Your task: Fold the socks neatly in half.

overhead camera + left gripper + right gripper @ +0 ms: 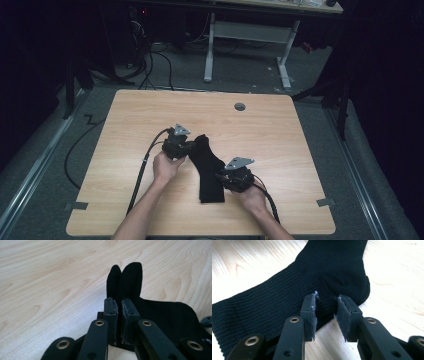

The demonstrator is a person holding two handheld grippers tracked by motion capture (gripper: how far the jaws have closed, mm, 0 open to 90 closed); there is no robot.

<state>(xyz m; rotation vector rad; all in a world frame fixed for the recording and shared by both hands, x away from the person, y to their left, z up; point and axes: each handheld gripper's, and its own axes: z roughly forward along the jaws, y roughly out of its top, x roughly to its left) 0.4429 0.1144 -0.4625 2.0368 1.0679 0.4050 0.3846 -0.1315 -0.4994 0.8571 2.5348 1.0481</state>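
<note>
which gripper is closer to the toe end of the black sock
Left. The left gripper is pinching the toe end of the black sock, holding it folded. The right gripper sits farther down, its jaws around the heel.

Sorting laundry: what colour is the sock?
Plain black sock, ribbed knit; clearest in the right gripper view.

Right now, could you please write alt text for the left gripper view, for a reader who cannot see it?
The left gripper has its two black jaws closed on the toe end of a black sock, which stands up folded between them. The rest of the sock lies to the right on a light wooden table.
</note>
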